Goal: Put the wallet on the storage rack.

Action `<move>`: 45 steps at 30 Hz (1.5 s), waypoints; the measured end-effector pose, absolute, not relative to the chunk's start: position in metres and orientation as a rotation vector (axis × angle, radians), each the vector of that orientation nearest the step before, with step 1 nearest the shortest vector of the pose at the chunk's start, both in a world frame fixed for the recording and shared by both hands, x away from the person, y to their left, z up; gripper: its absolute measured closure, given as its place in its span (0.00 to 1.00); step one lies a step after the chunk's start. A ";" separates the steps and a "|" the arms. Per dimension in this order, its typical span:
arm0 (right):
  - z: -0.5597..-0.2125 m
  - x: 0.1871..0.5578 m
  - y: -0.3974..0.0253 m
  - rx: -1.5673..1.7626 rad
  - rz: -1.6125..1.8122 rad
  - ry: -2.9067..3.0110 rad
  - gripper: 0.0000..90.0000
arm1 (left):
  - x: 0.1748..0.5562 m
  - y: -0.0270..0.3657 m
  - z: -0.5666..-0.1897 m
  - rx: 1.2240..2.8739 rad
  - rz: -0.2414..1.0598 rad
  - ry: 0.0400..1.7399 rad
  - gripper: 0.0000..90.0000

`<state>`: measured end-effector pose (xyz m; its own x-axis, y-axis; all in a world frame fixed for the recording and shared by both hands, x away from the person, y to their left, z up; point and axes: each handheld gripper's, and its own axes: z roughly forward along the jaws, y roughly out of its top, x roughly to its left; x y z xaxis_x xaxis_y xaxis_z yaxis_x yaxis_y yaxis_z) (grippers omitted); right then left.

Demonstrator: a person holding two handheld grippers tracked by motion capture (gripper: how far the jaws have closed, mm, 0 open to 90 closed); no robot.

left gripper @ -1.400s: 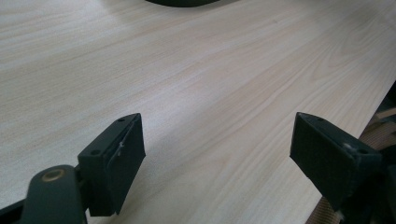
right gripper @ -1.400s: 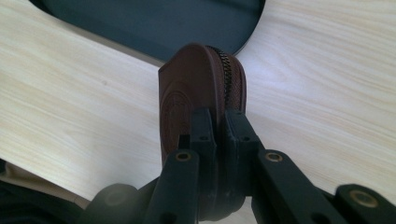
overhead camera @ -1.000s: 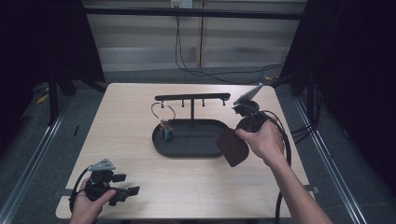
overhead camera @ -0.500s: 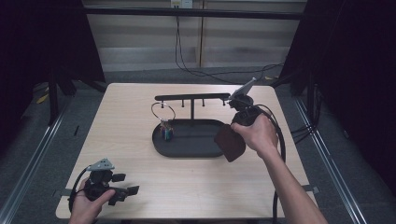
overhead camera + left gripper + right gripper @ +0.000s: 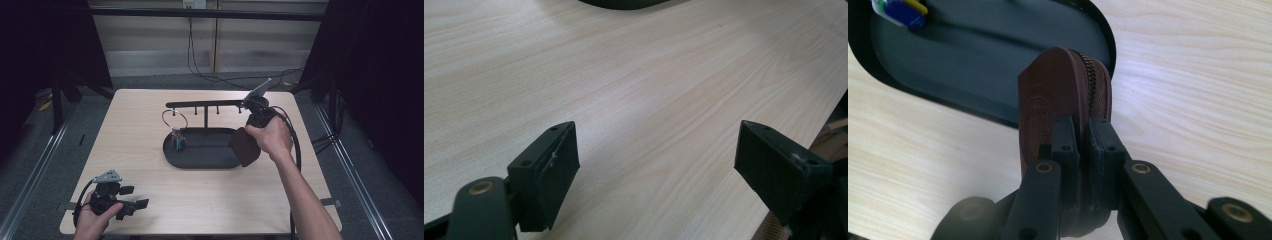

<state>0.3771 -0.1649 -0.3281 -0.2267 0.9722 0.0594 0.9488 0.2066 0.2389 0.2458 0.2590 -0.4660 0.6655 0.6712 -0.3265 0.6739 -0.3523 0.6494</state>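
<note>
Right gripper view: pouch zipper teeth

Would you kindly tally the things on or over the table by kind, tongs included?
Tongs: 2, left tongs open, right tongs shut on the pouch
Brown zip pouch: 1
Black oval tray: 1
Black hook rack: 1
Small coloured bundle on a wire loop: 1
Total: 6
</note>
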 end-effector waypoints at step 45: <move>-0.391 0.417 -0.181 2.170 0.773 2.184 0.93 | 0.246 0.258 -0.465 2.096 -0.011 1.021 0.20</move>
<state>0.4173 -0.1808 -0.3909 -0.0650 0.9324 0.3556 0.9486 -0.0530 0.3121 0.2460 0.2583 -0.4649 0.6757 0.6619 -0.3246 0.6688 -0.3651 0.6477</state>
